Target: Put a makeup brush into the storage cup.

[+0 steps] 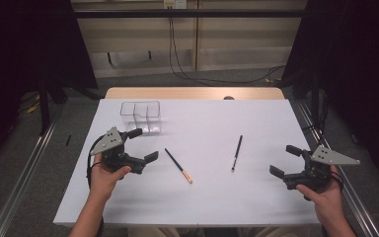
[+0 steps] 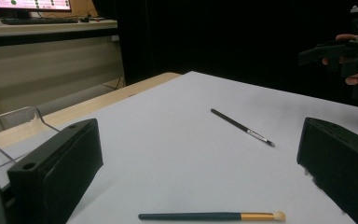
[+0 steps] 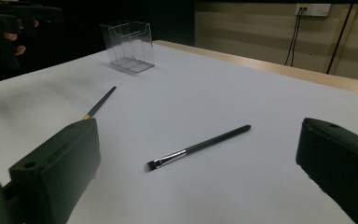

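On white table (image 1: 197, 197), left of centre, gold-ferrule brush (image 1: 178, 166) lay flat, pale tip toward person, just right of left gripper (image 1: 143, 145). Black brush (image 1: 236, 153) lay right of centre, well apart from first, bristles toward person. Left gripper jaws stood wide apart, empty, brush beyond them. Right gripper (image 1: 285, 160) near right edge, jaws likewise wide, nothing held. Clear divided box (image 1: 141, 116) stood upright behind left gripper.

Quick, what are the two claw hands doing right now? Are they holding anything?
Left gripper: open, holding nothing, near the gold-tipped brush.
Right gripper: open, holding nothing, near the black brush.
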`<action>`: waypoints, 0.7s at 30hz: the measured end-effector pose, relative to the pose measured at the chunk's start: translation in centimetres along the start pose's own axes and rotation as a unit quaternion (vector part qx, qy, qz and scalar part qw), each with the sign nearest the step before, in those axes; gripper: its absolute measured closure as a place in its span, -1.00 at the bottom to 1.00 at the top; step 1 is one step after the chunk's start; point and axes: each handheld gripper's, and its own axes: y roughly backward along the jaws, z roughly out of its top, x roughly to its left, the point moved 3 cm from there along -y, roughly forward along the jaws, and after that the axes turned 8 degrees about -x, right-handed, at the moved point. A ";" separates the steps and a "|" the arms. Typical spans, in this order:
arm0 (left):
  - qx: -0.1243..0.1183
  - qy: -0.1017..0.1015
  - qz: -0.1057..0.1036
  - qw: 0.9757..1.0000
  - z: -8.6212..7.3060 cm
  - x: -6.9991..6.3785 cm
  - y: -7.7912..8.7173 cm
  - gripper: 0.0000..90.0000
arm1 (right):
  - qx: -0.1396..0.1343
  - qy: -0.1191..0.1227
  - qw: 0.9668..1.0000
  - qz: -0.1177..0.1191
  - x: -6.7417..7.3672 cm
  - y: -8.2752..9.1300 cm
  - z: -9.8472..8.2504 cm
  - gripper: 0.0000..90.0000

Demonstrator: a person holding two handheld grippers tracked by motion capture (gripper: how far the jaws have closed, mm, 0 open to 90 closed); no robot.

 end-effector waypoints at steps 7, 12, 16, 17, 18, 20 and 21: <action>-0.008 -0.001 -0.007 1.000 0.2 0.1 -1.5 -1.00 | 0.000 0.001 1.000 0.002 0.2 -0.1 0.0 -1.00; -0.011 0.002 -0.014 1.000 0.3 0.0 -2.4 -1.00 | 0.001 0.000 1.000 0.003 0.2 -0.3 -0.1 -1.00; -0.012 0.002 -0.020 1.000 0.3 -0.1 -3.2 -1.00 | 0.005 0.004 1.000 0.007 0.4 -0.3 -0.2 -1.00; -0.012 0.002 -0.020 1.000 0.3 -0.1 -3.2 -1.00 | 0.005 0.004 1.000 0.007 0.4 -0.3 -0.2 -1.00; -0.011 0.001 -0.021 1.000 0.3 -0.1 -3.4 -1.00 | 0.004 0.003 1.000 0.007 0.5 -0.2 -0.2 -1.00; -0.015 0.006 -0.024 1.000 0.2 -0.2 -4.0 -1.00 | 0.006 0.005 1.000 0.008 0.5 -0.2 -0.3 -1.00; -0.015 0.006 -0.024 1.000 0.2 -0.2 -4.0 -1.00 | 0.006 0.005 1.000 0.008 0.5 -0.1 -0.3 -1.00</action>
